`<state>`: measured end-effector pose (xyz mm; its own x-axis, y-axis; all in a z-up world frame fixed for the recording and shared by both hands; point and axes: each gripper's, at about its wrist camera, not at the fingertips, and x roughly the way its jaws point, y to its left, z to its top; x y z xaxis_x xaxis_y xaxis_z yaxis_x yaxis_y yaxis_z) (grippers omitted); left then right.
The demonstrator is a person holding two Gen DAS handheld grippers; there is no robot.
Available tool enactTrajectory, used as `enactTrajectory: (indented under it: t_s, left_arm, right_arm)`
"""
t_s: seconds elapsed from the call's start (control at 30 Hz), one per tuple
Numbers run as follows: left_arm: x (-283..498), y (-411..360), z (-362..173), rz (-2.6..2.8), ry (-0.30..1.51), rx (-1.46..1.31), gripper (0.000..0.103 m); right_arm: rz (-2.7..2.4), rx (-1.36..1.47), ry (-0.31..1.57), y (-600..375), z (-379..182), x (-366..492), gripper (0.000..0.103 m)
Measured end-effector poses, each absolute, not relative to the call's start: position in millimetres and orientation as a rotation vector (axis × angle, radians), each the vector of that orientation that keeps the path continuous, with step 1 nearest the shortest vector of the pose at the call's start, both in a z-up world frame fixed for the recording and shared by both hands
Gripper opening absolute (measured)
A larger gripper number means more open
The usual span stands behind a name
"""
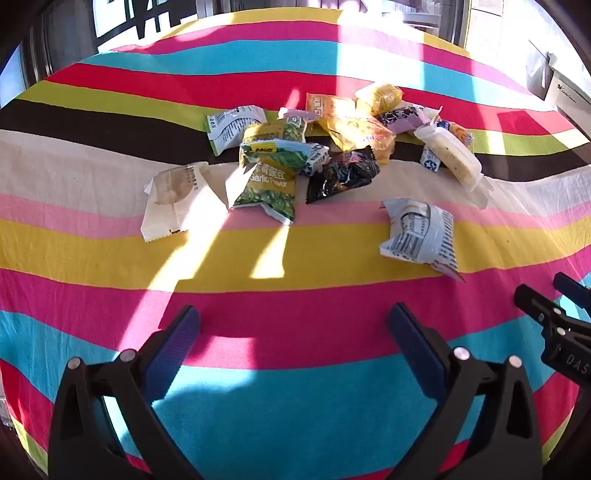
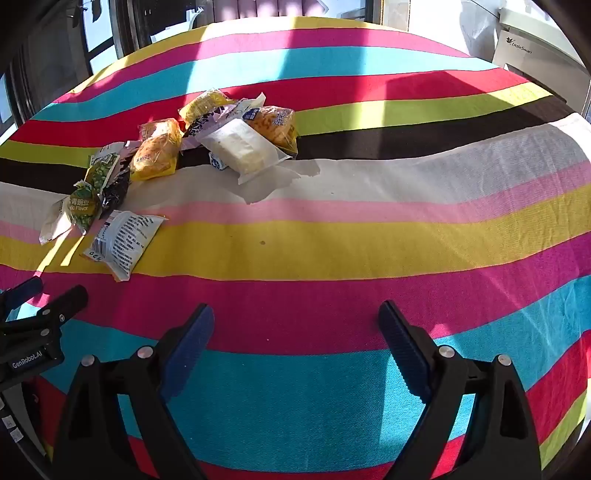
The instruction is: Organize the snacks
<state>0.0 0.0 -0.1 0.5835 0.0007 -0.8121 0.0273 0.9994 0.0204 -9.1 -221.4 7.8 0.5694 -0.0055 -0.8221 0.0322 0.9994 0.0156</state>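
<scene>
A striped cloth in pink, blue, yellow, red, green, brown and cream covers the table. Sunlight falls across the cloth in bright patches. Beyond its far edge stand dark-framed windows. A white appliance sits past its far right corner.

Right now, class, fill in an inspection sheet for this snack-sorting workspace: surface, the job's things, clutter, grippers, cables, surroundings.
Surface: striped tablecloth, lit in patches by sunlight.
Job's things: snack packets in a loose pile; green garlic-flavour peas packet, black packet, long white packet, yellow packets overlap or touch. A white printed packet lies apart, nearest the grippers; a pale packet lies at the pile's other side.
Clutter: nothing seen.
Grippers: left gripper and right gripper both open, empty, above the cloth short of the pile.
Cables: nothing seen.
Surroundings: white appliance beyond the table; windows behind.
</scene>
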Motion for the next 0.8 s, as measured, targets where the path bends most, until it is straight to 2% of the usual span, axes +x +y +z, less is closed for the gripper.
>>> enactTrajectory:
  t_s: [0.8]
  left_arm:
    - [0.1, 0.0, -0.2, -0.016, 0.95, 0.032, 0.102]
  right_arm:
    - [-0.023, 0.028, 0.966, -220.7, 7.4, -8.7, 0.088]
